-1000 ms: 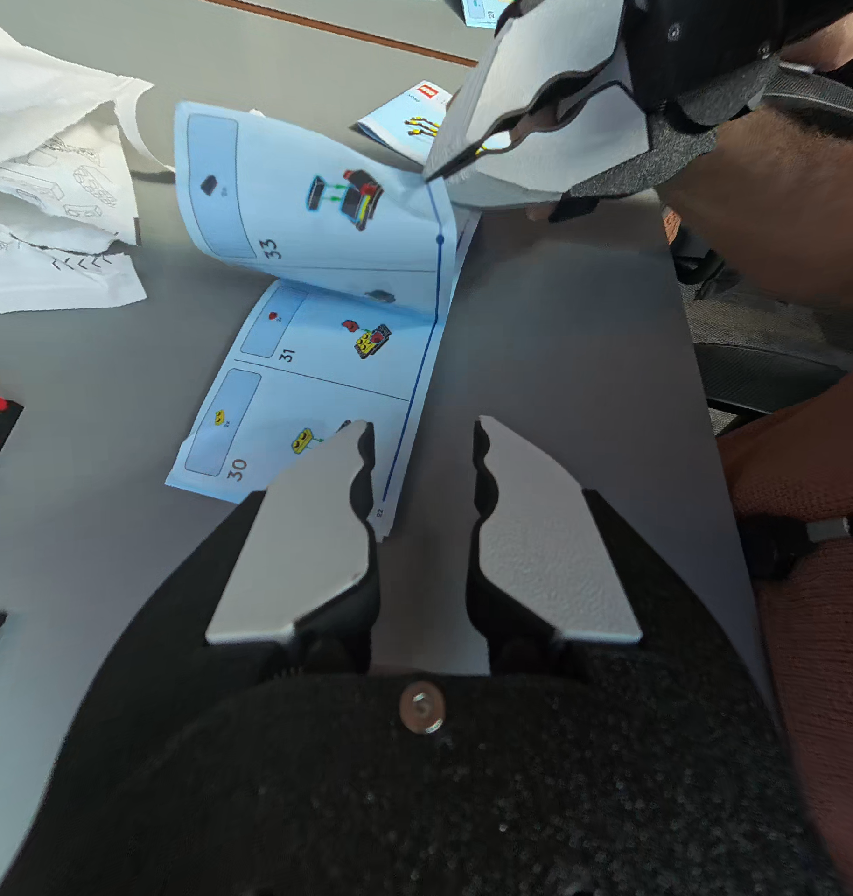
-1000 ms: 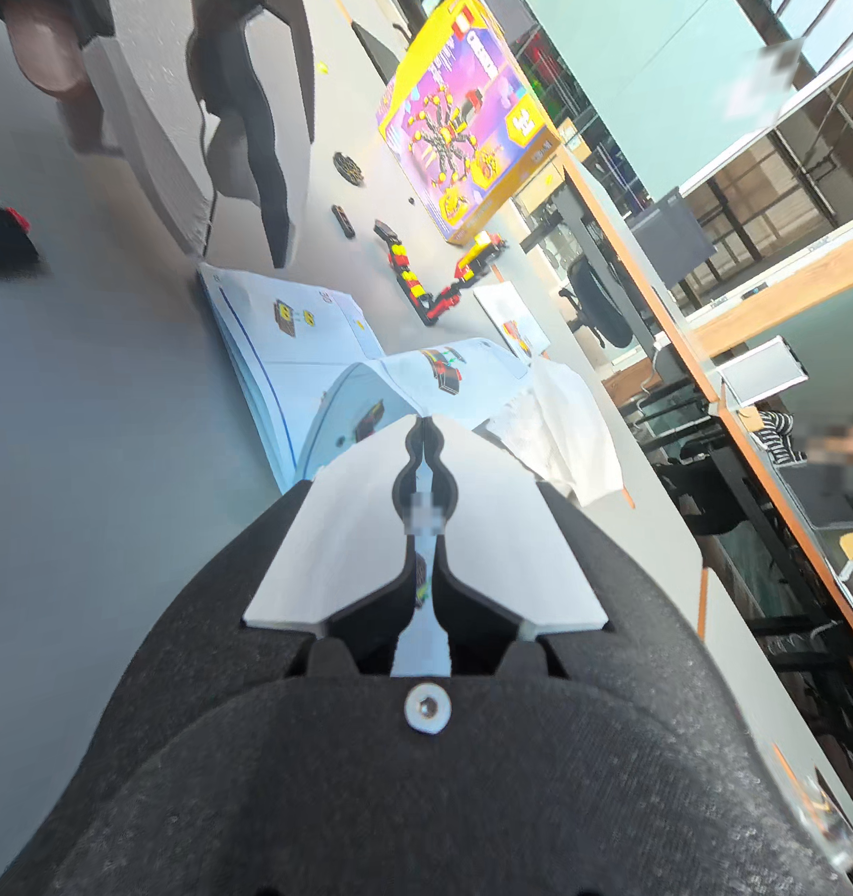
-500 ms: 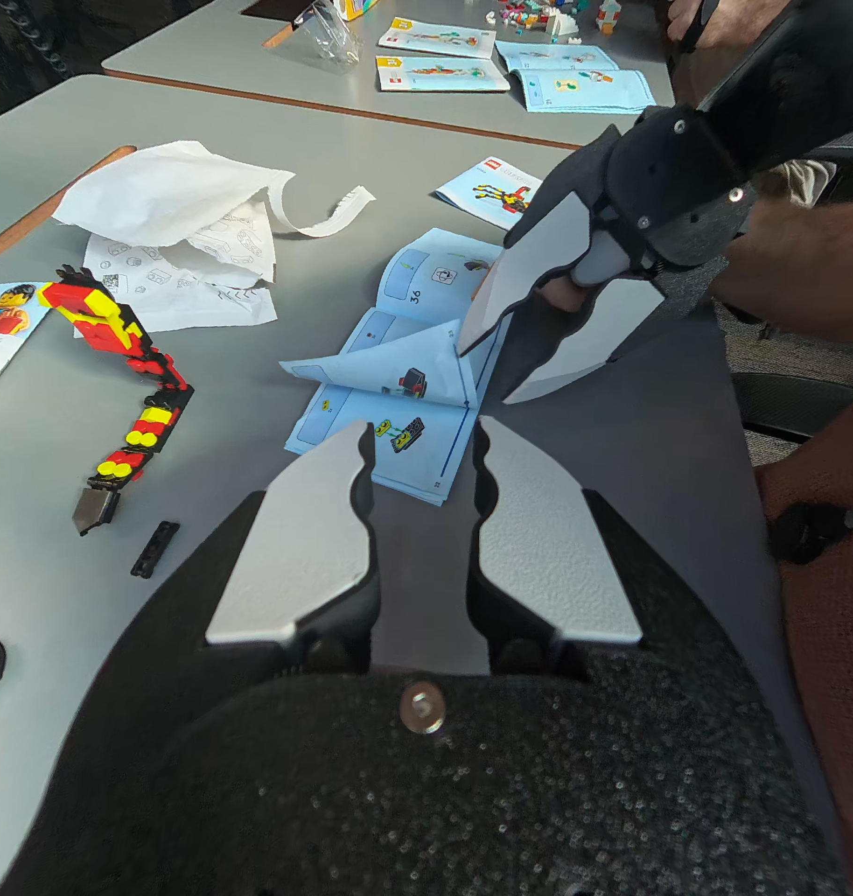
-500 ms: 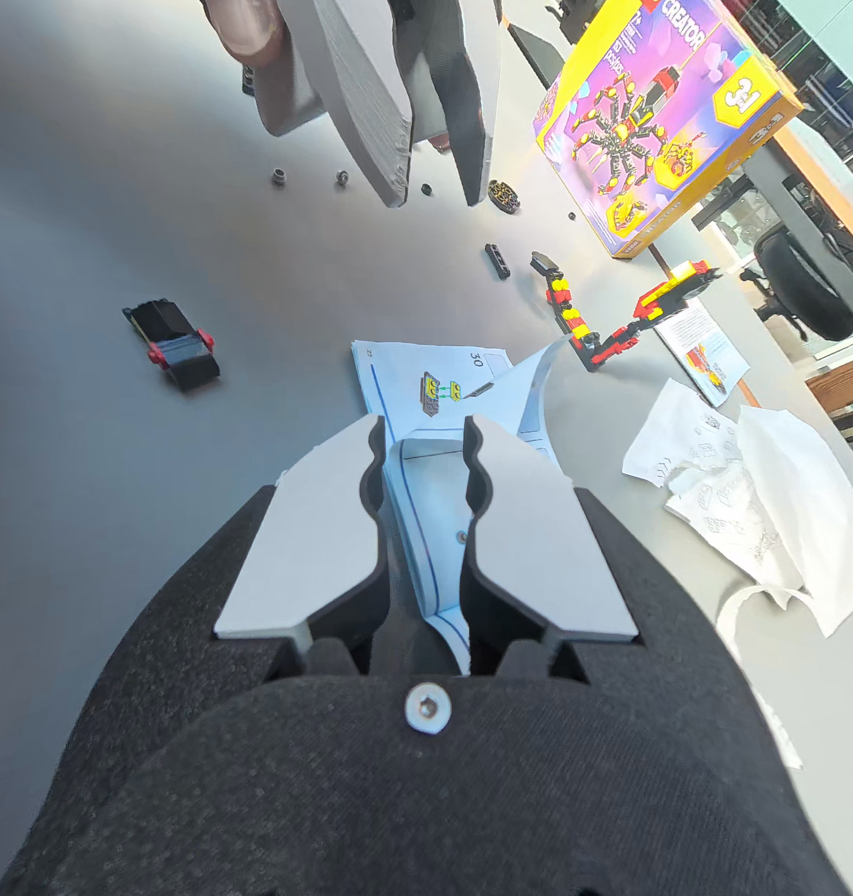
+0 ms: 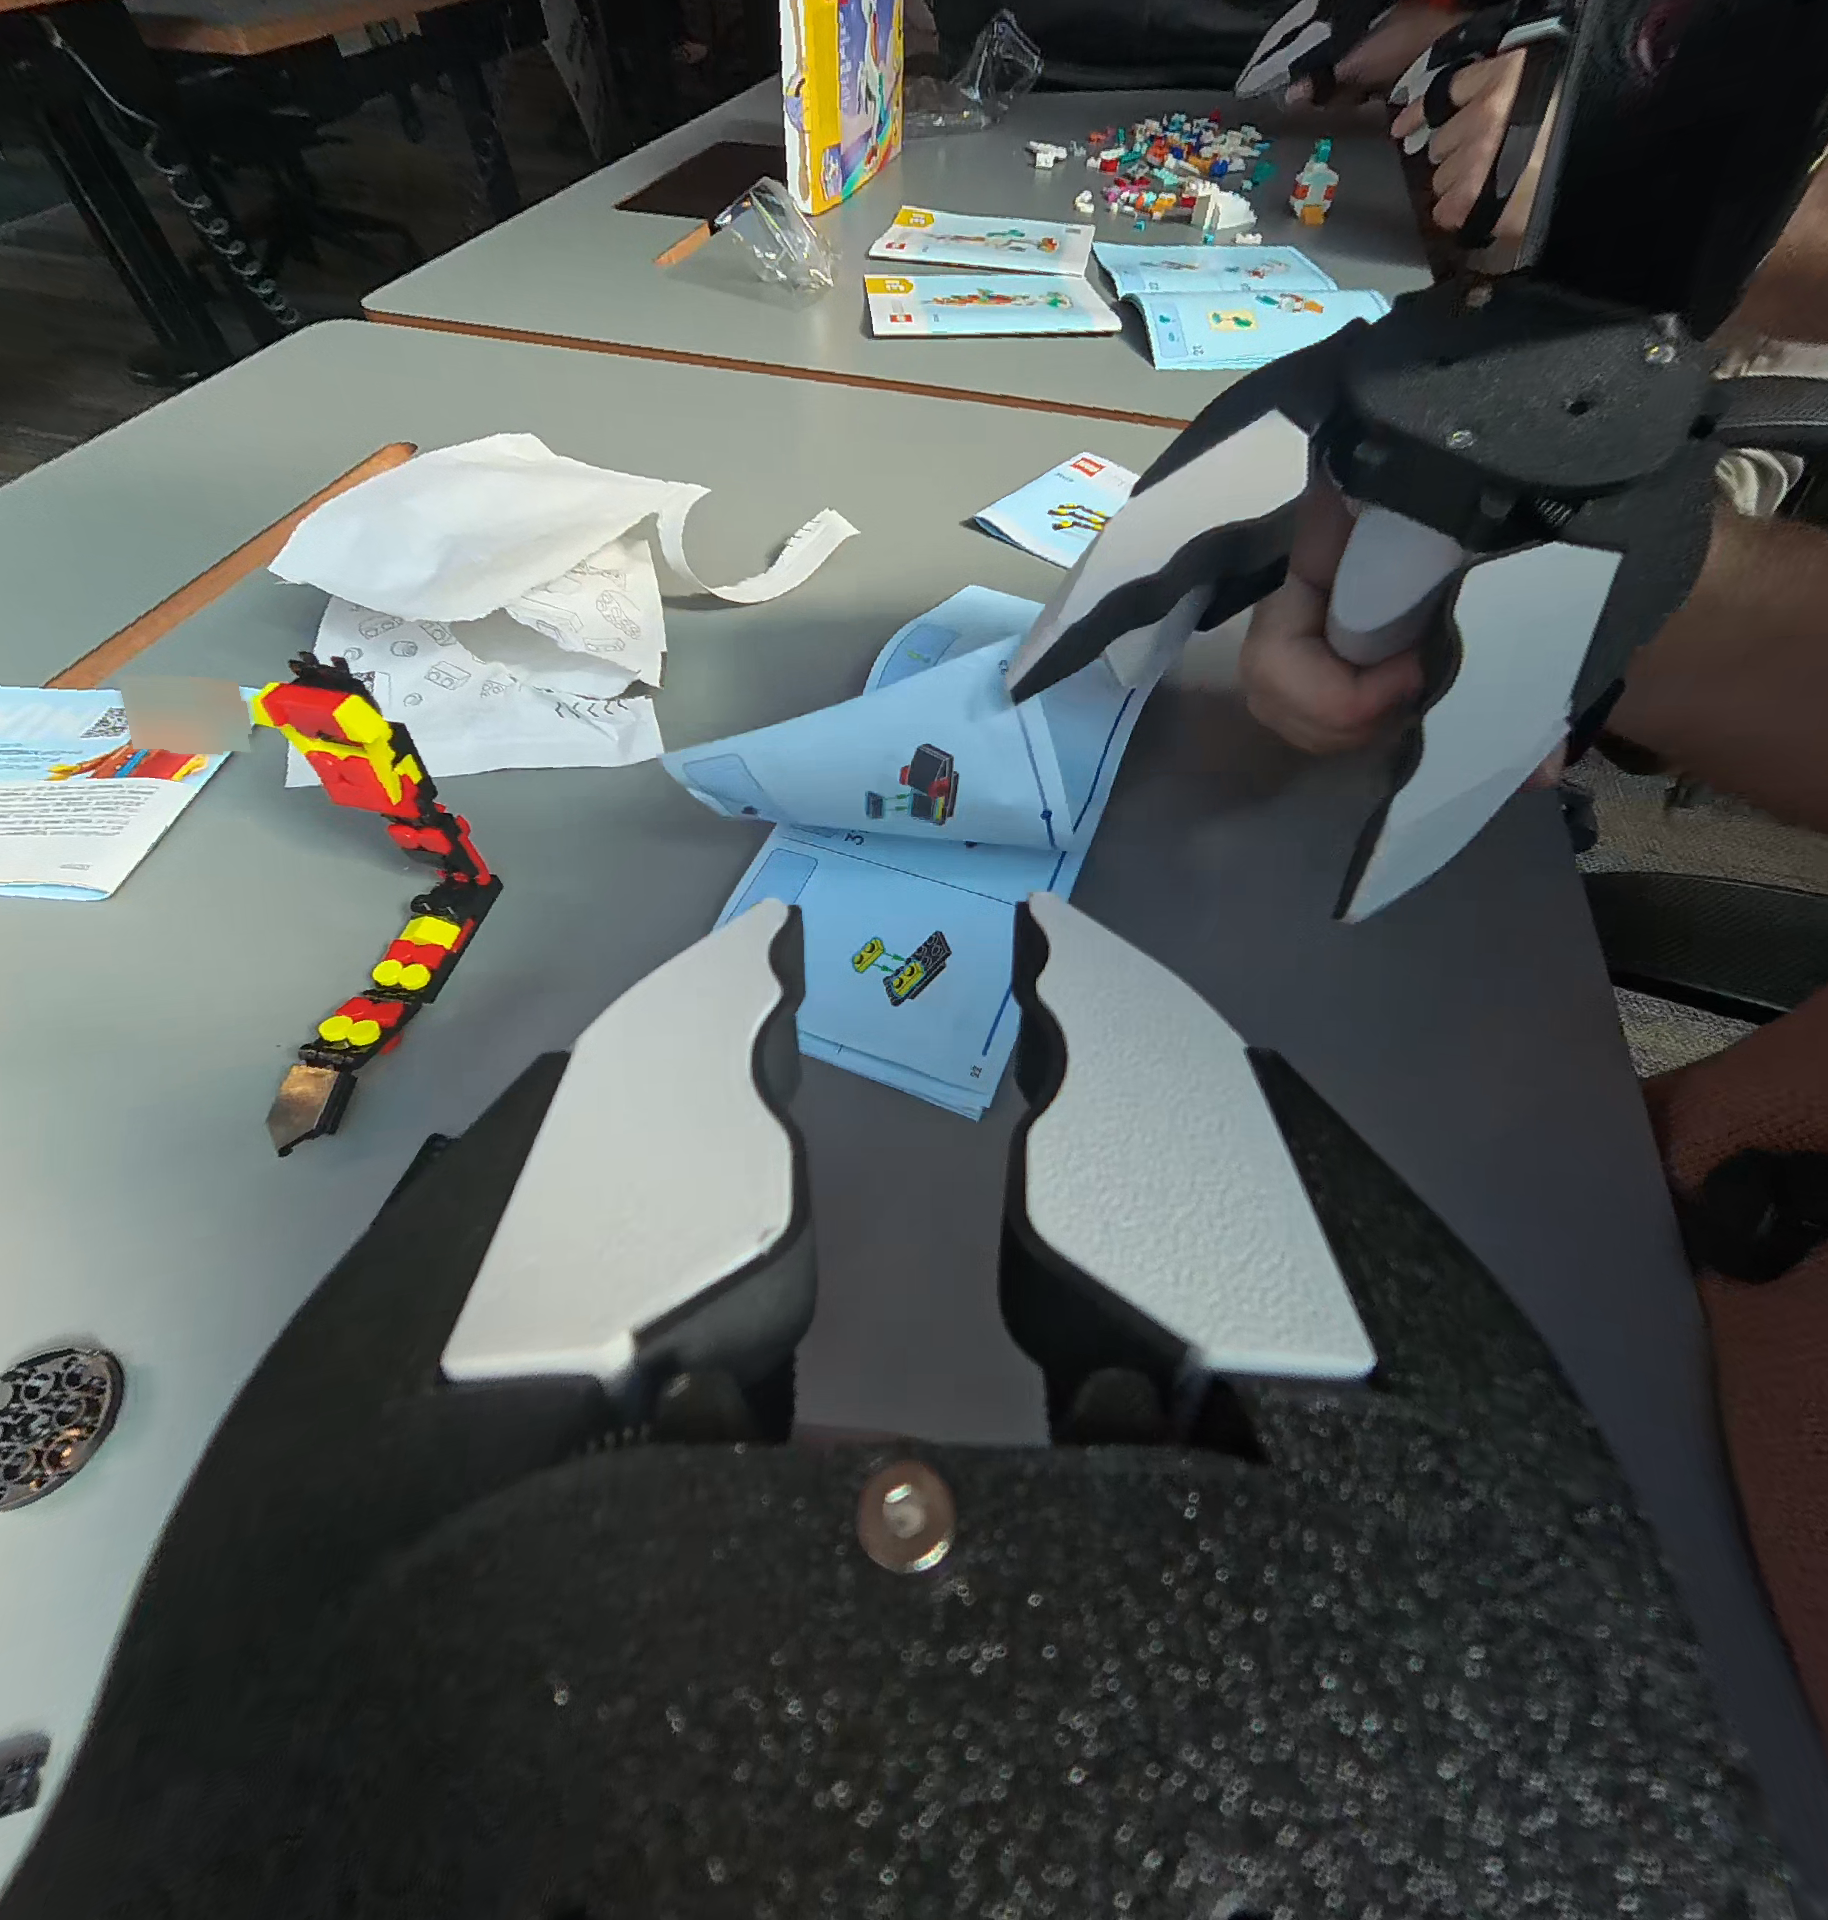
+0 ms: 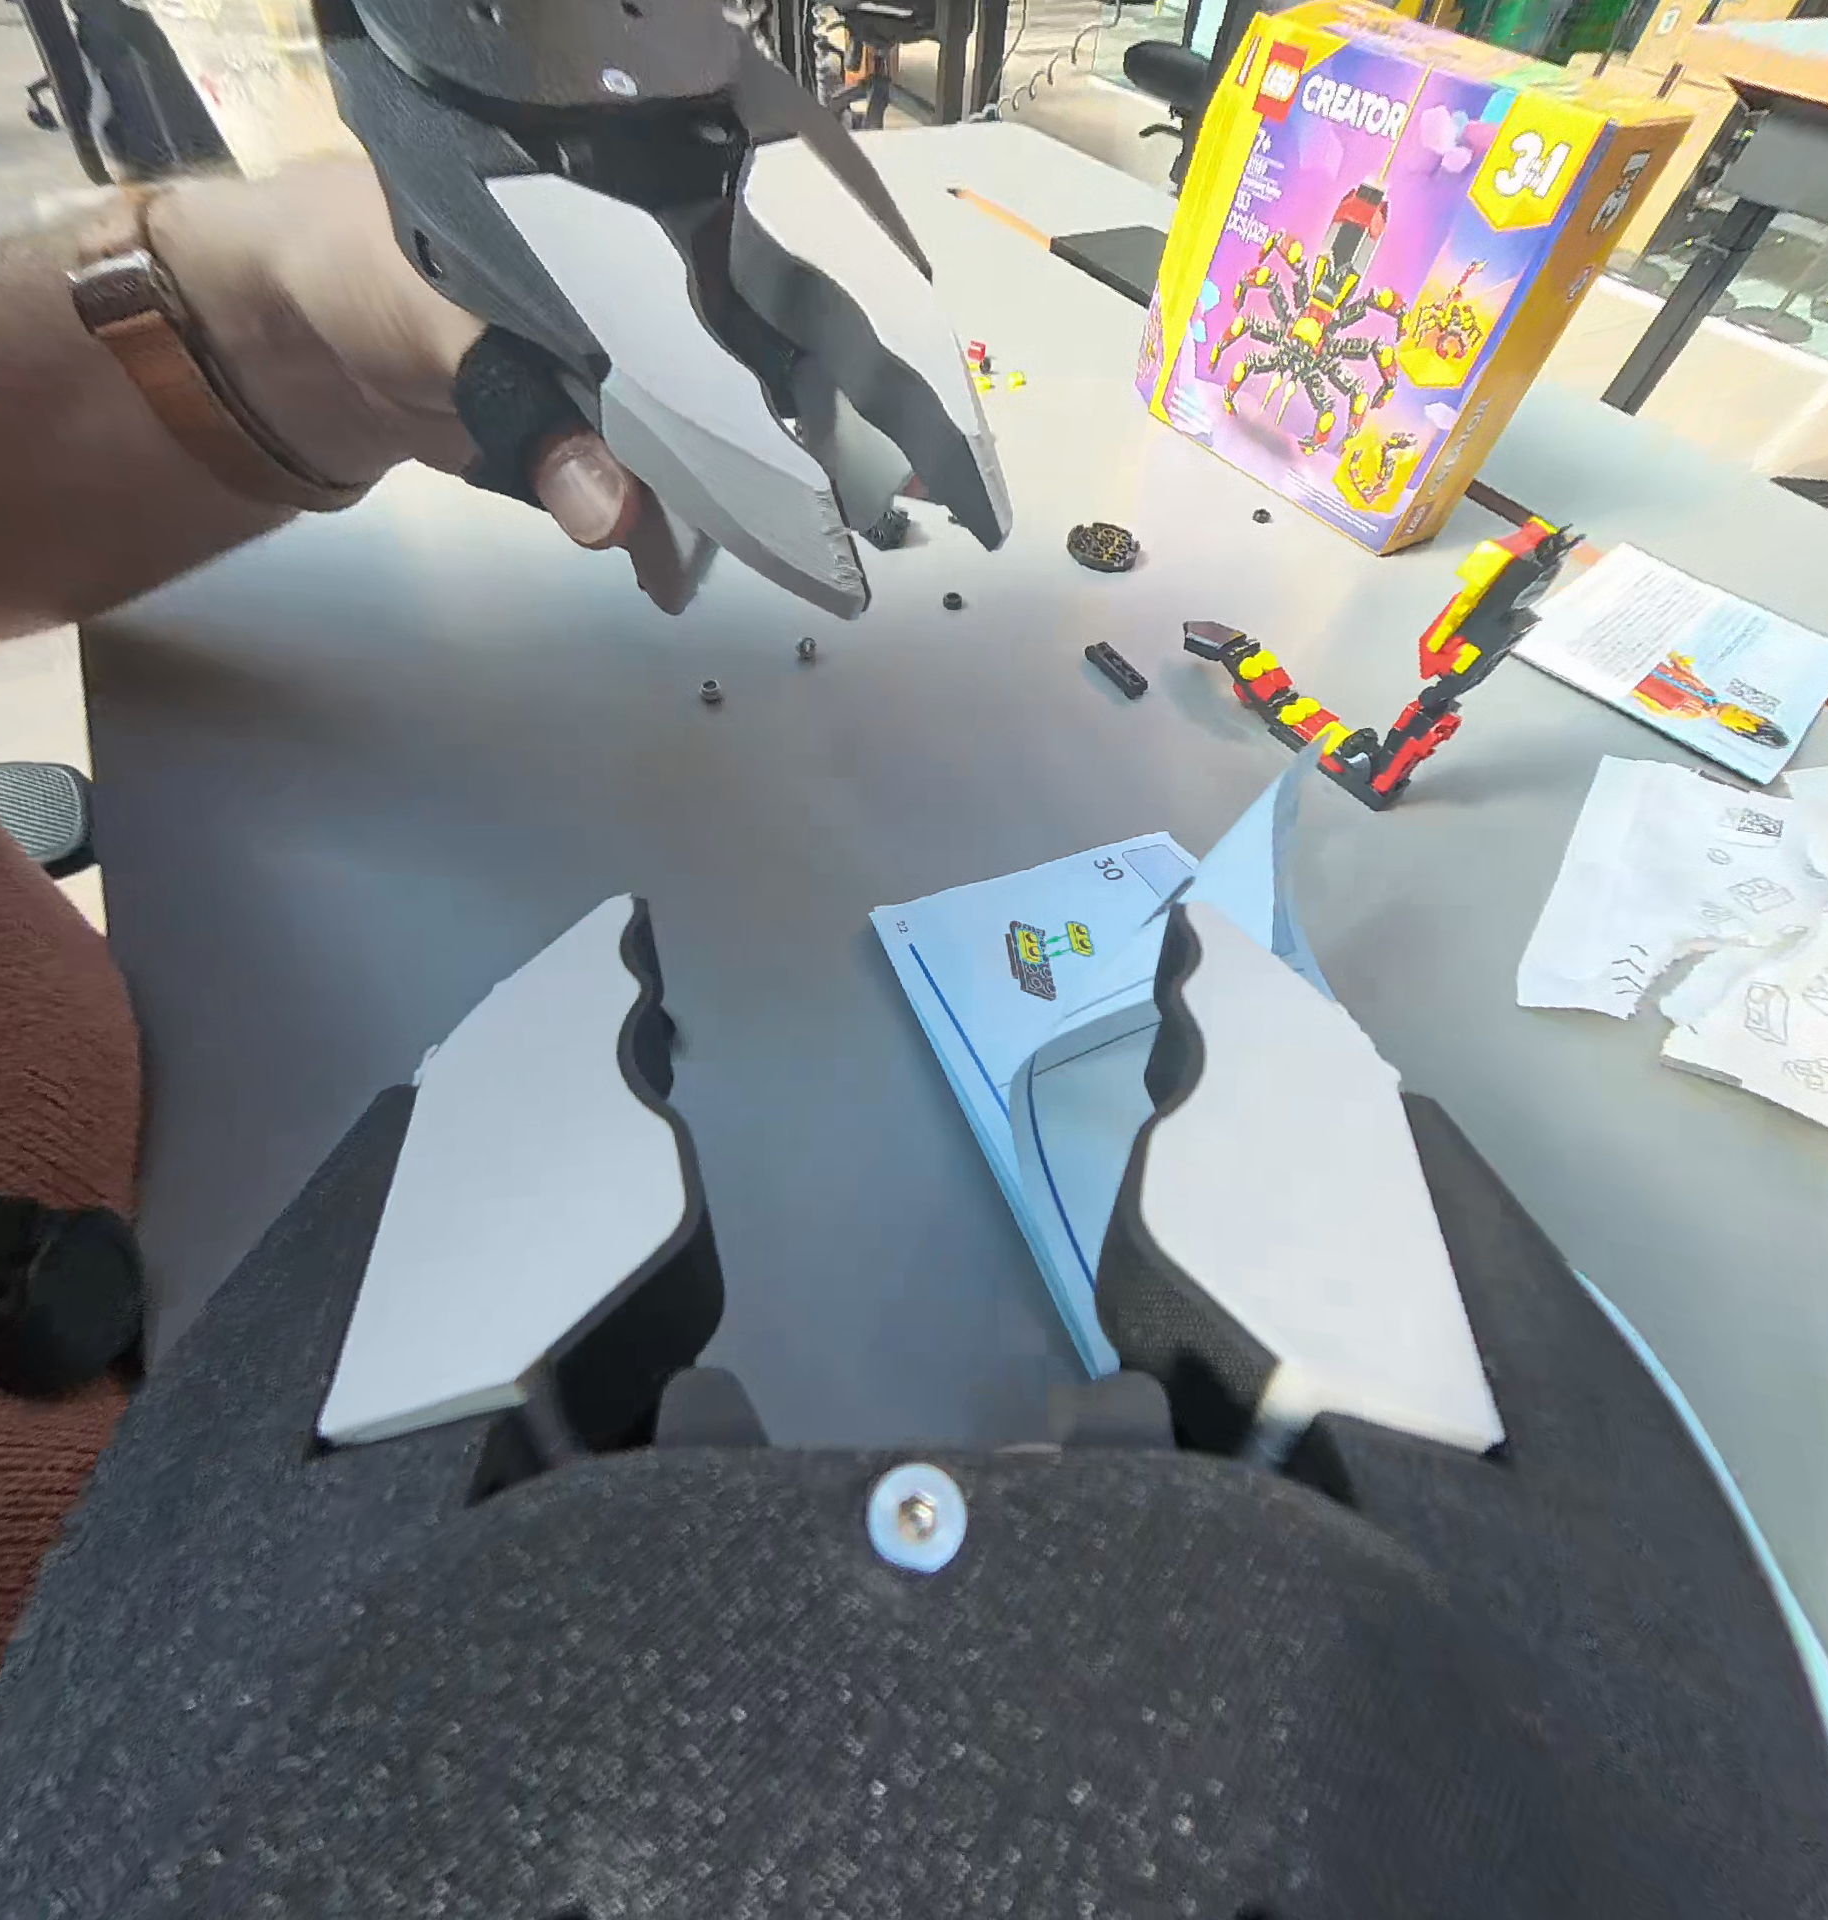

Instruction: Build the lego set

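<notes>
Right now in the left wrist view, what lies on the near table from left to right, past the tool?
Leaflet → red and yellow lego snake → crumpled white paper → open instruction booklet → right tool, open.

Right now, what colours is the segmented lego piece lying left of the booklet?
Red, yellow and black lego piece; left wrist view shows it best.

Right gripper (image 6: 905, 914) gapes over instruction booklet (image 6: 1003, 997).
</notes>
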`<act>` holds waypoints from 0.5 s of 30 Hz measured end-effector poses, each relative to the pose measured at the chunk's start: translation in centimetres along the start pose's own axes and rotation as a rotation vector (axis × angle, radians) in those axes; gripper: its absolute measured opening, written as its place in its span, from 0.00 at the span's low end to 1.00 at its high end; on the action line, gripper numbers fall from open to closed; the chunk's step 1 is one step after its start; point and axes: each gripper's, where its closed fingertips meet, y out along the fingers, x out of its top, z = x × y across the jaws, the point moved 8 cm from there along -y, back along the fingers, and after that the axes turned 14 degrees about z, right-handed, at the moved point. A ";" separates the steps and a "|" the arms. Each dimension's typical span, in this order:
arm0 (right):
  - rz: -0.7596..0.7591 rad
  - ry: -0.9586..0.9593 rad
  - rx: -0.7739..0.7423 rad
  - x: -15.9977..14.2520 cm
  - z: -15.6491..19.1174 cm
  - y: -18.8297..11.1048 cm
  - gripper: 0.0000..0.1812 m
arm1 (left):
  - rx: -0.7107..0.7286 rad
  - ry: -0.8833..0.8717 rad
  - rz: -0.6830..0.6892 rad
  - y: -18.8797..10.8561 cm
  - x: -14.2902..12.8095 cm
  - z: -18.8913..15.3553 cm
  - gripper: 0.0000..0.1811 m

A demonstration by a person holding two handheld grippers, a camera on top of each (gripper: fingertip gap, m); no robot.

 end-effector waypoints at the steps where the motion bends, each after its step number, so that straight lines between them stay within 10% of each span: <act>1: -0.033 0.016 0.011 0.2 0.2 -0.7 0.50 | 0.009 -0.002 -0.014 -0.2 0.0 0.1 0.21; 10: -0.405 0.103 -0.041 -0.9 0.5 -7.5 0.20 | 0.056 -0.073 -0.182 0.3 0.8 1.3 0.20; 12: -0.347 0.086 -0.169 -1.6 -0.1 -8.0 0.02 | 0.087 -0.060 -0.173 0.3 1.0 1.1 0.20; 15: -0.077 -0.013 -0.257 -2.6 -0.9 -6.4 0.00 | 0.153 -0.032 -0.138 0.0 0.5 0.6 0.20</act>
